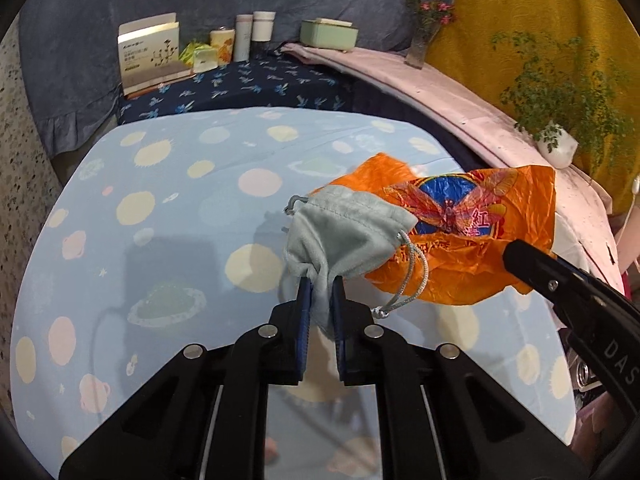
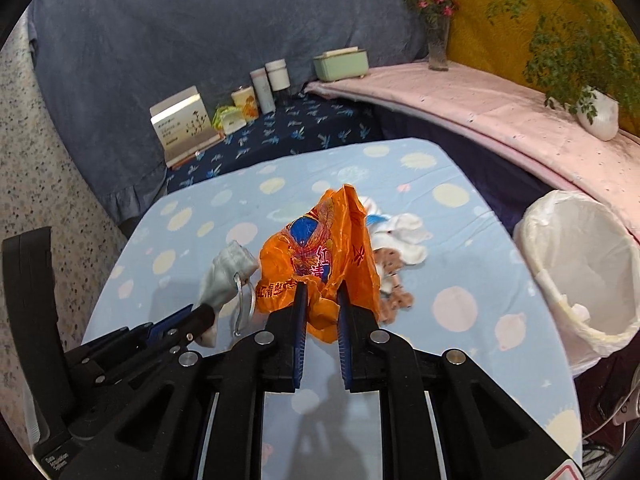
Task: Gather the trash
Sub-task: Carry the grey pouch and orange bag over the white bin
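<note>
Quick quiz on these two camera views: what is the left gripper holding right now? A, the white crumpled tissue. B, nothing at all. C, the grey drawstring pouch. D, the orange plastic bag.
C: the left gripper is pinched shut on the grey drawstring pouch, while the orange plastic bag sits in the right gripper.

The orange bag (image 2: pixel 320 264) hid most of the white and brown scraps (image 2: pixel 394 256) behind it, so what they were stayed unclear. The bin (image 2: pixel 580 264) was cut by the right wrist view's edge. Print on the carton (image 1: pixel 150 54) was too small to read. In the left wrist view, the orange bag covered the right tool's (image 1: pixel 520 264) tips.
</note>
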Demonstrator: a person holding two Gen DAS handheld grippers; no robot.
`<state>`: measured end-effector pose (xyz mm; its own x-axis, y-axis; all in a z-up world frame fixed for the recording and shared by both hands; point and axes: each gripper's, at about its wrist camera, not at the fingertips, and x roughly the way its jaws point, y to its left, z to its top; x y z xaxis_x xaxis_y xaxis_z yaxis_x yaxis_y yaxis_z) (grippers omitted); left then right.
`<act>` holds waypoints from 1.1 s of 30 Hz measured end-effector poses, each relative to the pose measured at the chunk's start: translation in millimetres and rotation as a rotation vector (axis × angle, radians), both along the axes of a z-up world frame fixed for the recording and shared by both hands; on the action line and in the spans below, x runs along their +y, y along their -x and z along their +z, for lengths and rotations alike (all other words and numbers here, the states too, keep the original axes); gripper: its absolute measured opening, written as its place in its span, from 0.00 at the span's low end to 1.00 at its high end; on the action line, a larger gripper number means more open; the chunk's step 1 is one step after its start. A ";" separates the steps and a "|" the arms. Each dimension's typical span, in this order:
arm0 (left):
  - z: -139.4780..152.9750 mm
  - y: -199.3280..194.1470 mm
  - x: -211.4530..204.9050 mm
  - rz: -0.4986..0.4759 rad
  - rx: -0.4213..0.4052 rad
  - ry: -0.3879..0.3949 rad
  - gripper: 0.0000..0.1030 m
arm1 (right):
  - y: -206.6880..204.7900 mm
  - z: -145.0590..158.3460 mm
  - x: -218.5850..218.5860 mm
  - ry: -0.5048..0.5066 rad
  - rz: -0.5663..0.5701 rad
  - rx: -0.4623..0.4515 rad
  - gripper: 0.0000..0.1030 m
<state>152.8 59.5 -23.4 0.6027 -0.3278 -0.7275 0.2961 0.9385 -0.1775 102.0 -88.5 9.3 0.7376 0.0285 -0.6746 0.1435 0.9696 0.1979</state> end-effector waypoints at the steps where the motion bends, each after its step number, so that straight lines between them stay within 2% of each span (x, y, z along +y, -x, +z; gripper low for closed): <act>1: 3.7 3.1 -4.2 -0.008 -0.006 -0.002 0.10 | 5.0 4.2 -5.1 -0.002 -0.011 -0.011 0.13; 10: 28.1 29.7 -44.5 -0.079 -0.048 -0.009 0.10 | 41.7 26.7 -47.7 -0.011 -0.092 -0.072 0.13; 19: 39.8 50.7 -89.6 -0.155 -0.072 -0.025 0.10 | 75.4 38.3 -97.4 -0.032 -0.190 -0.117 0.13; 33: 41.6 76.0 -161.1 -0.274 -0.090 -0.075 0.10 | 119.0 33.4 -179.4 -0.076 -0.346 -0.145 0.13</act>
<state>76.8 -101.6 18.3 0.5626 -0.4342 -0.7036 0.5513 0.8312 -0.0720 -17.0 -267.9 42.7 0.8000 -0.1931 -0.5681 0.4252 0.8504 0.3098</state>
